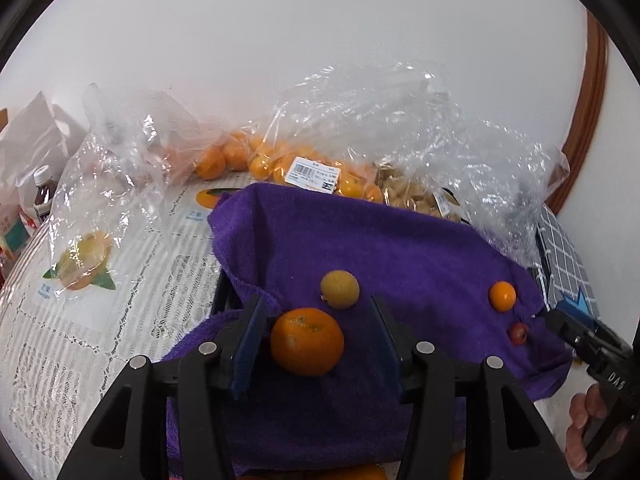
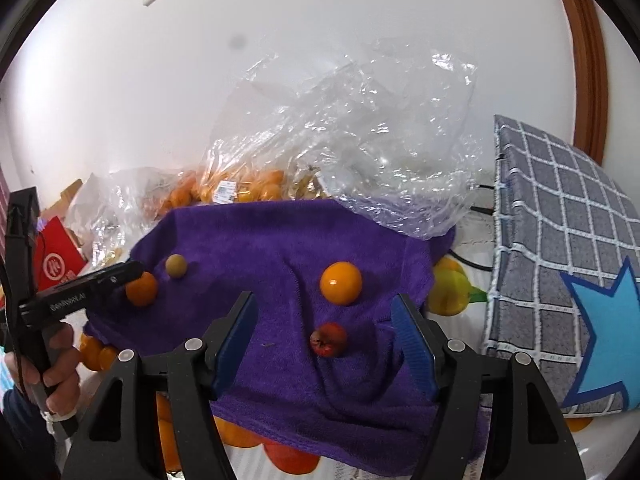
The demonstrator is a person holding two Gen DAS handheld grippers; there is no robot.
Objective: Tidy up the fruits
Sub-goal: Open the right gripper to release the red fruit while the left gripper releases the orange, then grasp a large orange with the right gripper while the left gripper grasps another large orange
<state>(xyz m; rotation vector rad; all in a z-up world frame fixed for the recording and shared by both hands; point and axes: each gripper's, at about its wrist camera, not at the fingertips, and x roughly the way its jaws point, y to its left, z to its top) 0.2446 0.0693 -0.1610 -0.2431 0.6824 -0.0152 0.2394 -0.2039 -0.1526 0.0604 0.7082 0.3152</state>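
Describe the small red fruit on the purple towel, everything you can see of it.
The small red fruit is the smallest piece on the purple towel: roundish, dull red with a darker, puckered end turned left in the right wrist view. It lies loose in a fold, just below the smooth orange fruit, apart from it. The open right gripper frames it without touching.

Purple towel (image 1: pixel 400 248) and fruit bags (image 1: pixel 320 160) on table (image 1: pixel 100 340).

On the towel (image 2: pixel 280 248) lie four fruits: mandarin (image 2: pixel 141 289) and longan (image 2: pixel 176 266) left, kumquat (image 2: pixel 341 283) right, a small fruit (image 2: pixel 329 339) before it; bags (image 2: pixel 352 152) behind the towel.
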